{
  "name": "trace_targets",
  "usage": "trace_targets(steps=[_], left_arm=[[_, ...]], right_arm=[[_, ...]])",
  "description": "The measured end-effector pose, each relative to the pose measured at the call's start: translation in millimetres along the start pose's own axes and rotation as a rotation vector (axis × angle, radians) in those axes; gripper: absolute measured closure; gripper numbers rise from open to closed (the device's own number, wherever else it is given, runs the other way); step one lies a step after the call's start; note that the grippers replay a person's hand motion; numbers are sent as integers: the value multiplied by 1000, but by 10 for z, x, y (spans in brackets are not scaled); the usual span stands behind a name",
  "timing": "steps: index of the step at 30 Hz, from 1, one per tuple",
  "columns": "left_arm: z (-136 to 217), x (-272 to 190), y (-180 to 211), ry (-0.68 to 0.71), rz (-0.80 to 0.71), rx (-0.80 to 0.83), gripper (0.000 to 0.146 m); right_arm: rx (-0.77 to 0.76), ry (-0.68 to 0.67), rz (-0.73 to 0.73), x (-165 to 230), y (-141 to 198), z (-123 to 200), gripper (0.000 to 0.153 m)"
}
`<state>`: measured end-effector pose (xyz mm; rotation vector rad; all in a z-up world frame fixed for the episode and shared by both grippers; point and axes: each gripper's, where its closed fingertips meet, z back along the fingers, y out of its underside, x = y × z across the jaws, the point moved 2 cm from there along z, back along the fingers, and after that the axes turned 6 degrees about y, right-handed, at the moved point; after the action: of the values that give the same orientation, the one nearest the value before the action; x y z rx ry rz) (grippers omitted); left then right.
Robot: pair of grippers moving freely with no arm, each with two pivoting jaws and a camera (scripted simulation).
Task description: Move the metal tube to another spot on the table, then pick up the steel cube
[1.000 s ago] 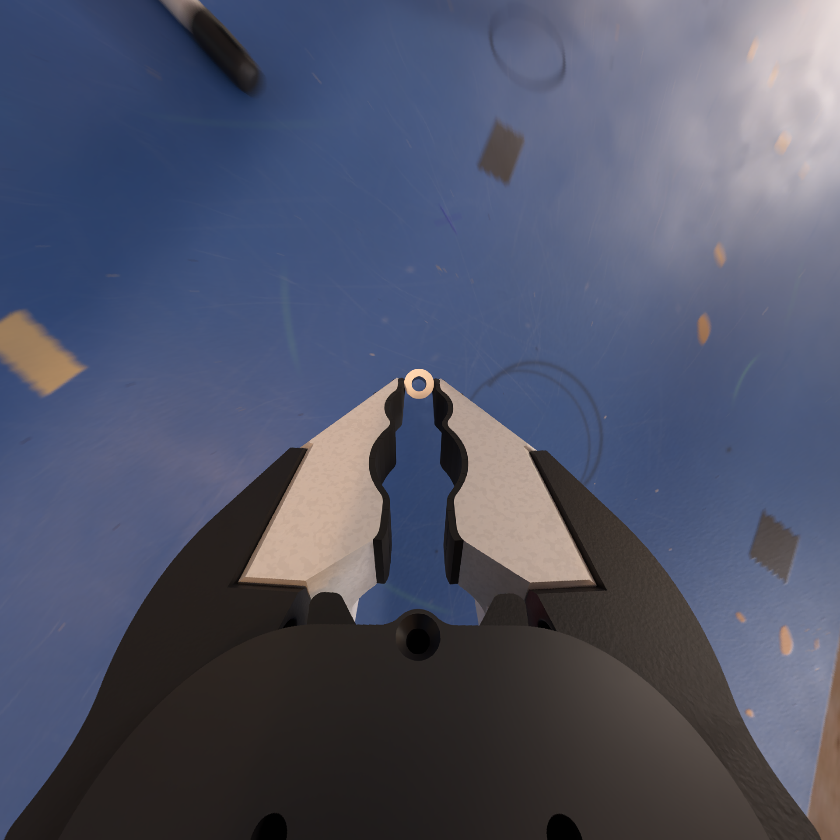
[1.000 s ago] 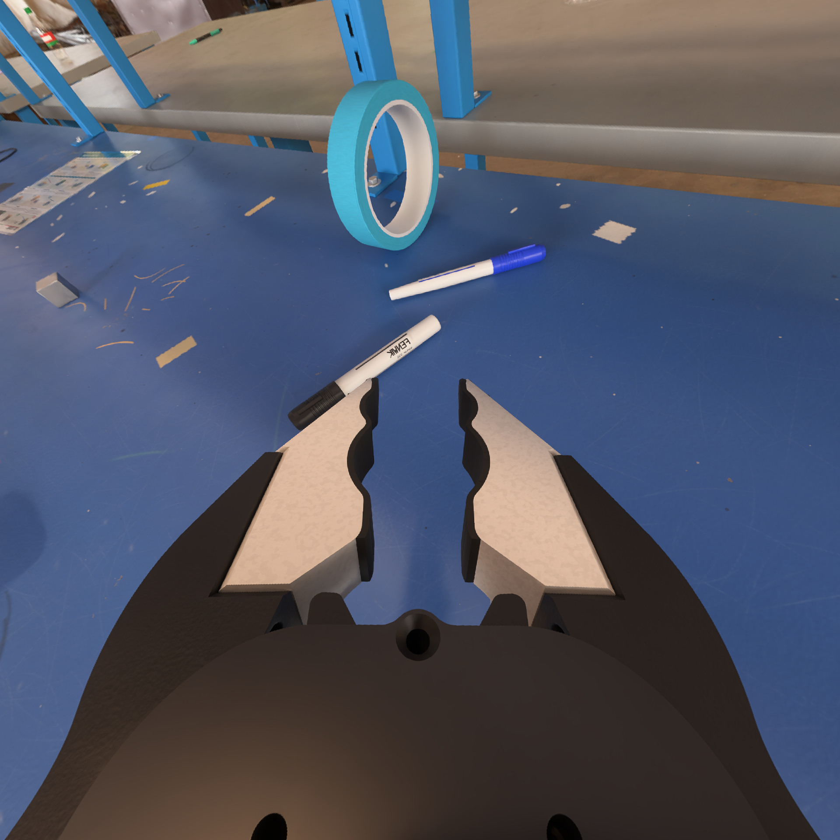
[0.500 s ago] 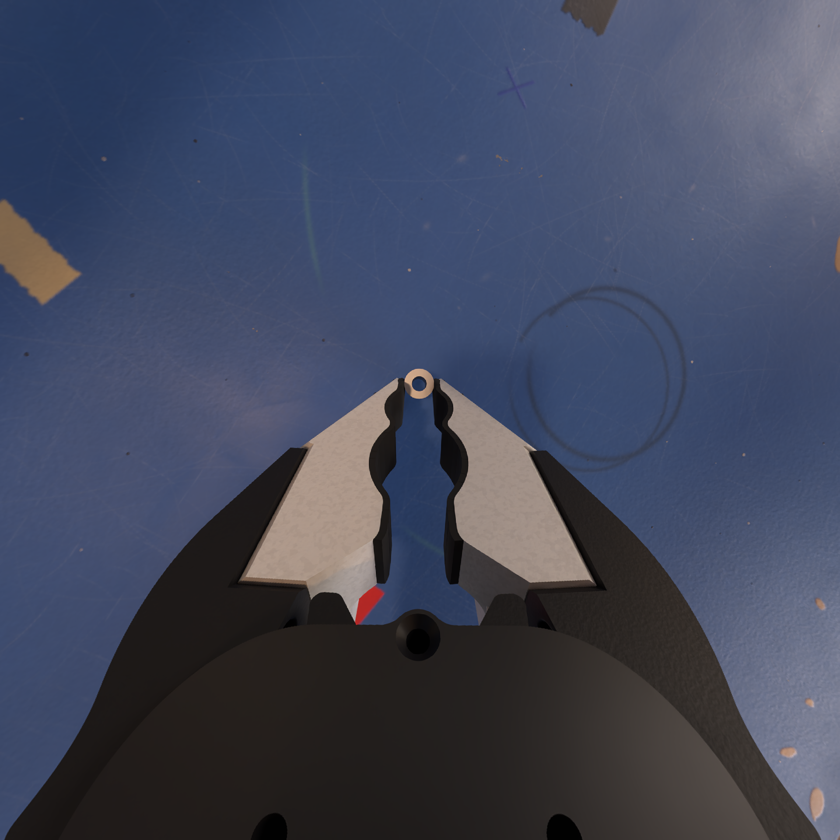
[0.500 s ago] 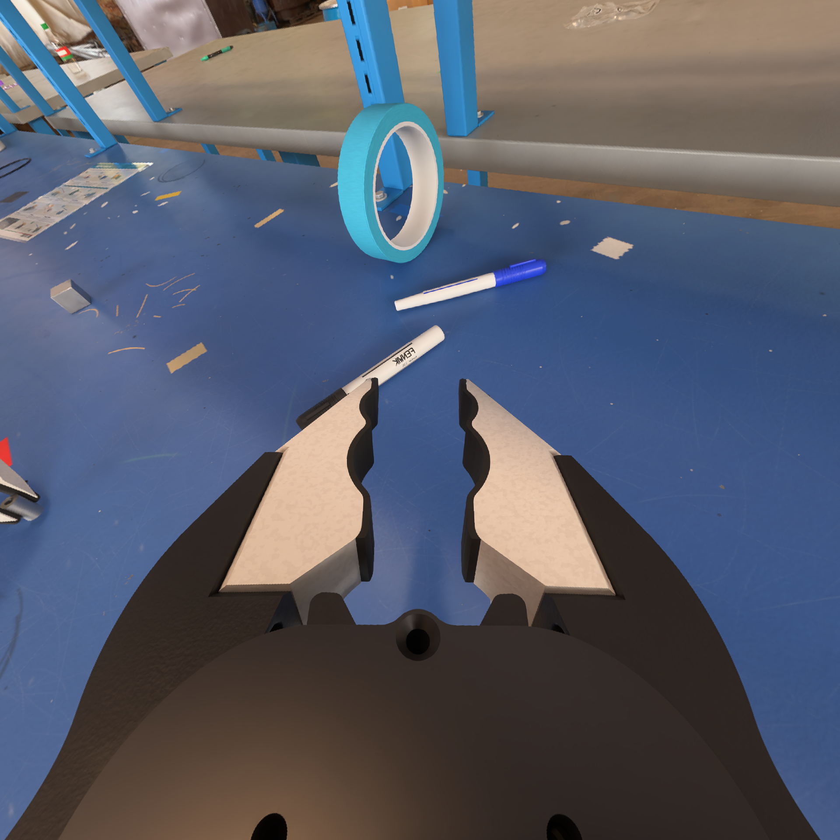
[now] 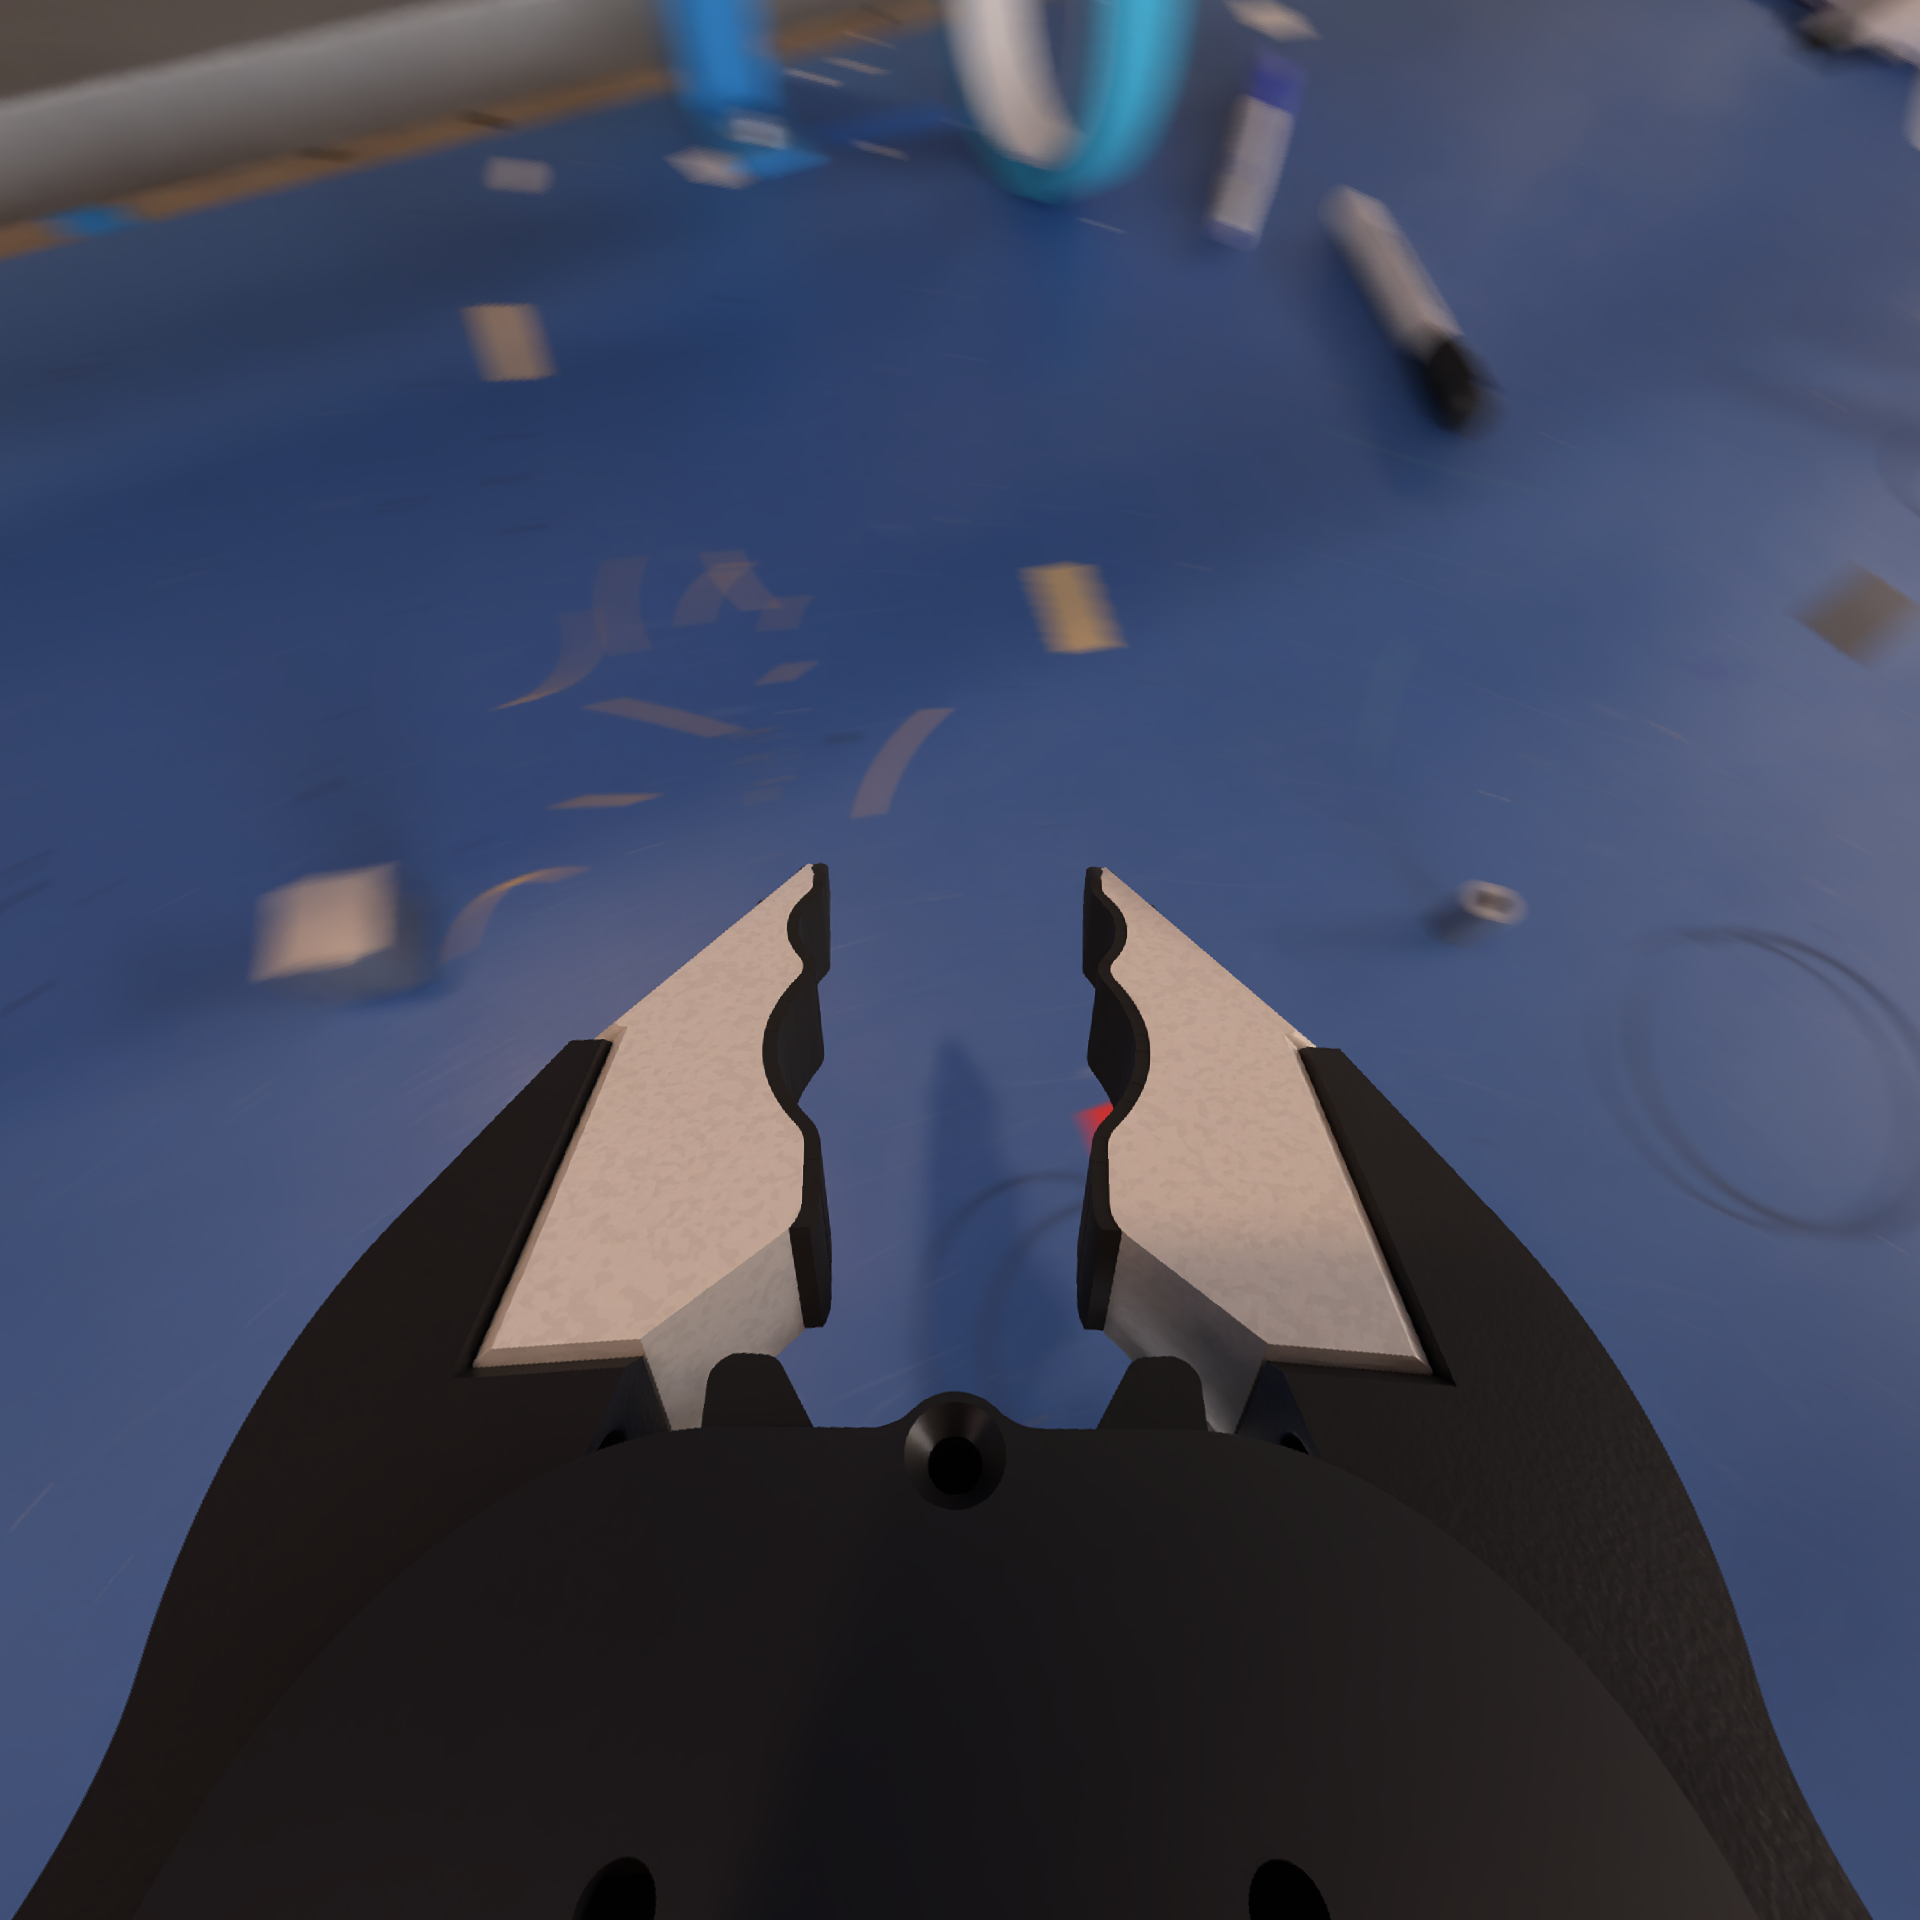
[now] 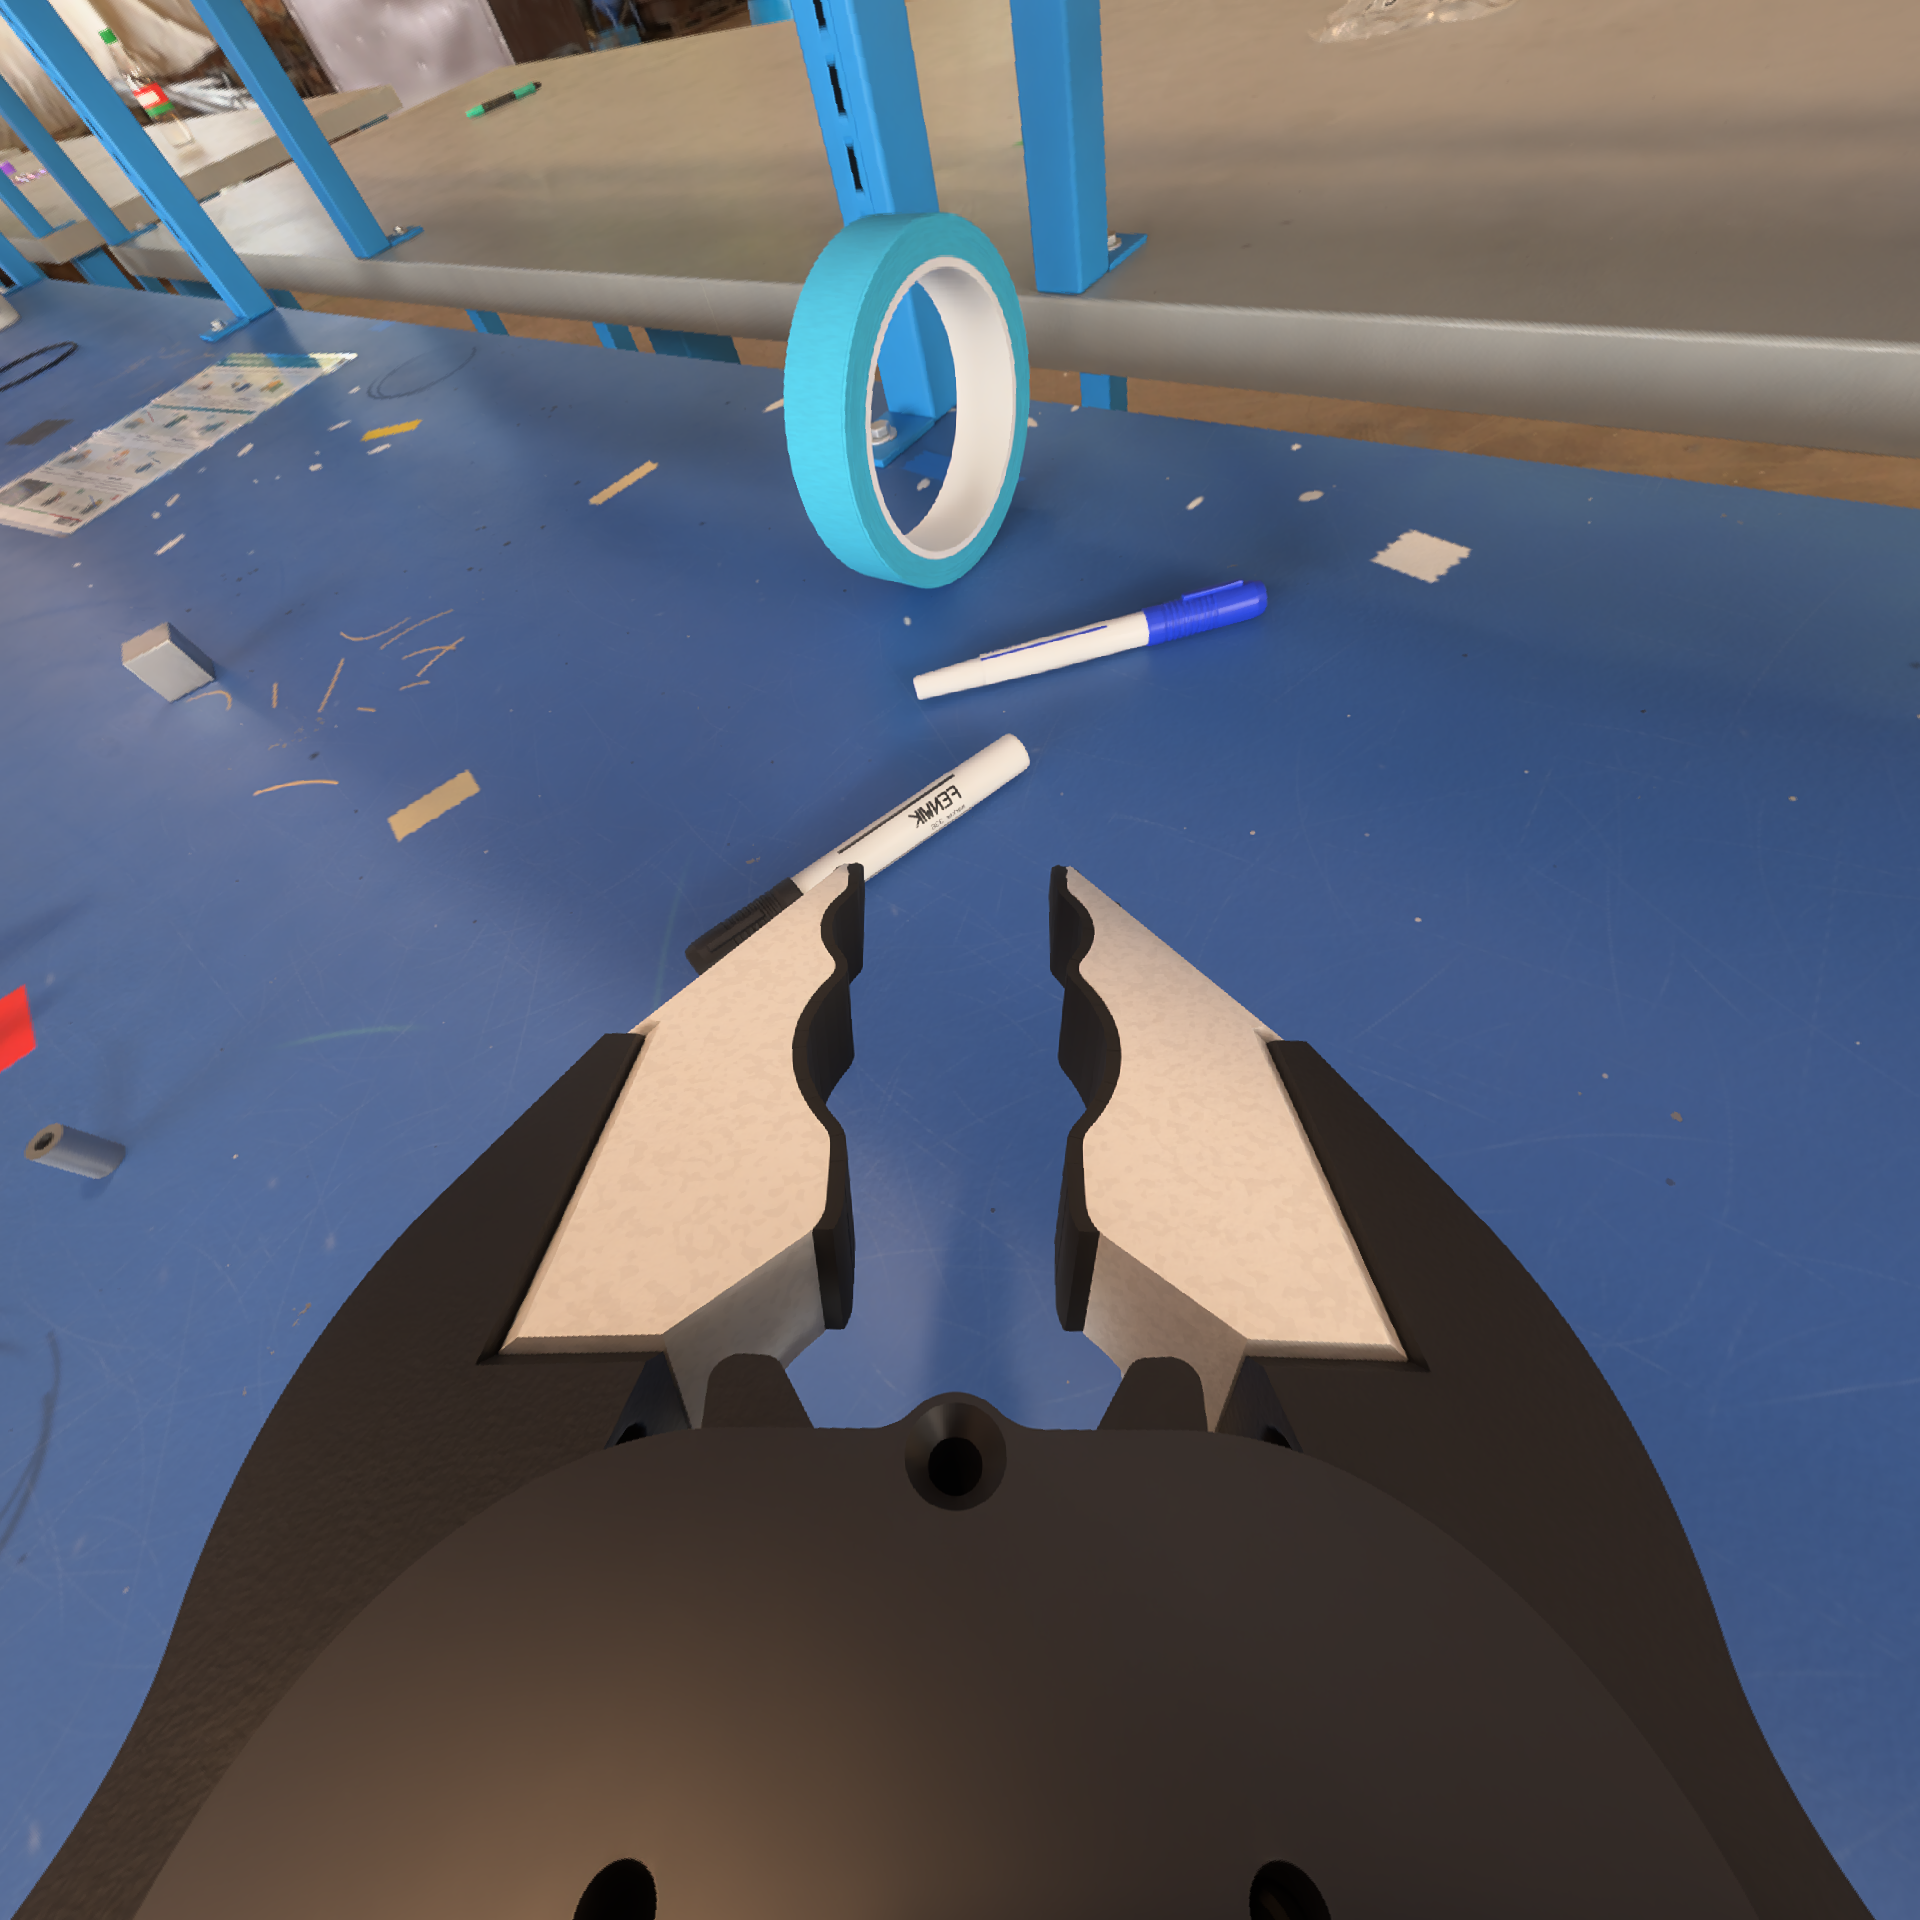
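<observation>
The small metal tube (image 5: 1481, 906) lies on its side on the blue table, right of my left gripper (image 5: 956, 878), which is open and empty. The tube also shows in the right wrist view (image 6: 75, 1151) at the far left. The steel cube (image 5: 330, 925) sits to the left of my left gripper, blurred; it also shows in the right wrist view (image 6: 166, 661) at the far left. My right gripper (image 6: 956, 878) is open and empty above the table, its left fingertip over the cap end of a black-capped marker (image 6: 894, 831).
A roll of blue tape (image 6: 904, 400) stands on edge near the grey shelf (image 6: 1351, 260) with blue posts. A blue-capped marker (image 6: 1091, 639) lies beside it. Tape scraps and shavings (image 6: 431, 805) litter the table. A red piece (image 6: 12, 1023) shows at the left edge.
My left gripper has opened and let go of the metal tube, which now lies on the table. The left view has swung up from the tabletop toward the cube and shelf. The right gripper has crept forward.
</observation>
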<state>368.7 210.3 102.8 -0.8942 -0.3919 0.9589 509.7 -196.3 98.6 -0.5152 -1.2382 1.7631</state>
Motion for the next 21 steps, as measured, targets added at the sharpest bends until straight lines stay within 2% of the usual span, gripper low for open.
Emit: trace_targets(steps=[2,4,7,12,15,16,21], left_arm=[[291,542,123,-154,99,-46,98],[467,979,350,-259,160,3,98],[503,1314,487,-304,192,22,98],[115,1390,401,-265,147,113,94],[-159,1477,416,-269,135,201,70],[-221,1529,418,-280,124,214,67],[-355,1717,440,-275,125,256,67]], right_arm=[[6,0,1,3,14,-12,117],[8,1,4,3,17,-16,117],[10,13,8,-16,30,-25,117],[24,15,-3,-40,66,-51,118],[28,27,10,-58,77,-56,118],[28,33,14,-68,83,-57,119],[42,38,4,-108,116,-76,119]])
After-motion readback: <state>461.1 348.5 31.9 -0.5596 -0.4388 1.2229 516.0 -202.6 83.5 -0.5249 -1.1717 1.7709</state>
